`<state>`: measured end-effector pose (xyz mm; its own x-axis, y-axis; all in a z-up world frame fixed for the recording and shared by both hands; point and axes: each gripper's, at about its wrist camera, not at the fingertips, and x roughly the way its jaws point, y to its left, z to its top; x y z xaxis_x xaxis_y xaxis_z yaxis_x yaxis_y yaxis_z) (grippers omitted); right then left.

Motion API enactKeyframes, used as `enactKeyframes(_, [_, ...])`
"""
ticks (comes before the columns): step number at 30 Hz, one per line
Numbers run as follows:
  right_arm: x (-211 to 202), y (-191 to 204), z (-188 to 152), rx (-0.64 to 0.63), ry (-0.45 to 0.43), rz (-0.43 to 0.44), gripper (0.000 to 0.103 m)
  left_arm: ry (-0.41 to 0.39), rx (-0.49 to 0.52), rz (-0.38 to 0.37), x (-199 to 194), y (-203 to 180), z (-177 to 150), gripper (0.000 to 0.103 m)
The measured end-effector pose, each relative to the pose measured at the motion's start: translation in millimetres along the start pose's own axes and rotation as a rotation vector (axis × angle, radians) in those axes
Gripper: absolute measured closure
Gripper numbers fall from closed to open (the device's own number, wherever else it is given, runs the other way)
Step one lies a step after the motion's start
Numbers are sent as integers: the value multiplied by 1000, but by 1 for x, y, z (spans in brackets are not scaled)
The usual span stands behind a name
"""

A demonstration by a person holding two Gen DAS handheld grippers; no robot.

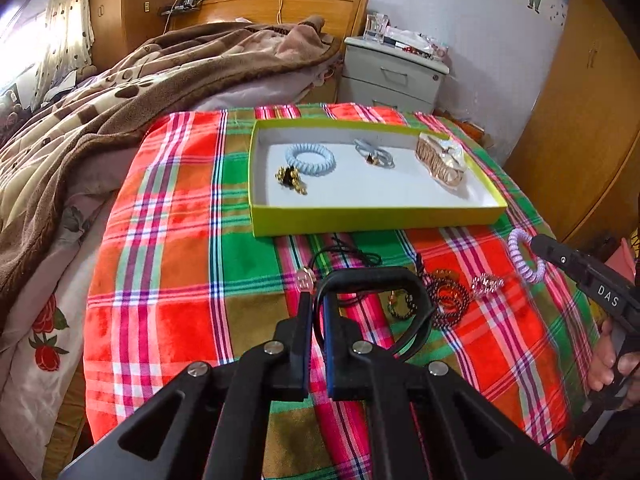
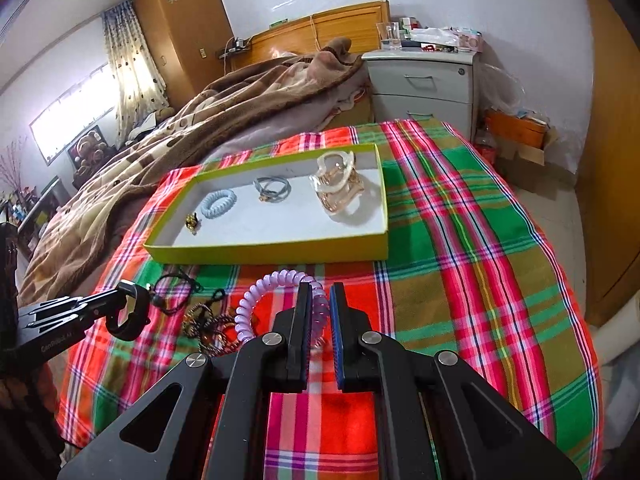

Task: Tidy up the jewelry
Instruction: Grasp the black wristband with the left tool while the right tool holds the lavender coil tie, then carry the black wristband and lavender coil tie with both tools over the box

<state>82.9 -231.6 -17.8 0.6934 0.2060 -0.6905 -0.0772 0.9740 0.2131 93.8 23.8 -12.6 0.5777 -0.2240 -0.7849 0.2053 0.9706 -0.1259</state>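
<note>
A yellow-green tray lies on the plaid cloth. In it are a blue coil hair tie, a gold-black clip, grey hair ties and a clear claw clip. My left gripper is shut on a black bangle, held above the cloth. My right gripper is shut on a purple coil hair tie, in front of the tray.
Loose on the cloth before the tray lie a black cord necklace, dark bead strands and a pink sparkly piece. A brown blanket lies left, a grey nightstand behind.
</note>
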Motion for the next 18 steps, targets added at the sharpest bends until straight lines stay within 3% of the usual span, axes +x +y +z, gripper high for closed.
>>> enactKeyframes(18, [42,26,51,-1,-1,8,94,-39,-9,-5,21,19,76,98])
